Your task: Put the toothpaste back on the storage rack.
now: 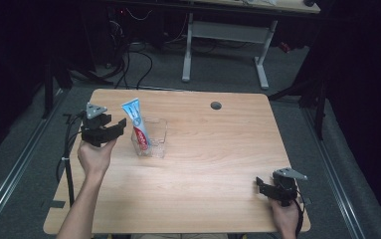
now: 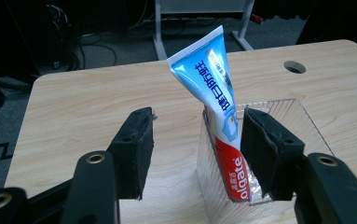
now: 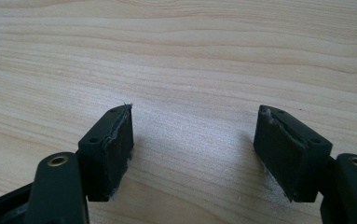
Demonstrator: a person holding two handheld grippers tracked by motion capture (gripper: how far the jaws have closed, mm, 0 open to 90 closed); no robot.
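Clear ribbed plastic forms the cup (image 1: 155, 137) that stands on your table (image 1: 213, 164), left of centre and toward the far side, and the tube (image 1: 137, 124) stands in it. Its red lower end sits down inside the cup against the left wall, while the blue crimped end sticks up above the rim and leans to the left and away from you. Your left gripper (image 1: 109, 130) hovers just to the left of the cup, held in your left hand (image 1: 96, 157), with its jaws spread wide and nothing between the pads. In the left gripper view (image 2: 195, 149) one jaw stands over bare wood, clear of the cup, and the other lies in front of the cup's wall; you cannot tell from it whether that pad touches the plastic. The tube rises between the two jaws there, closer to the right one, with no pad pressed on it. Your right gripper (image 1: 272, 188) rests well apart, at the near right corner of the table, in your right hand (image 1: 286, 216). Its jaws (image 3: 192, 149) also stand wide apart, low over the bare wood grain, holding nothing. A round cable hole (image 1: 216, 105) sits near the far edge.
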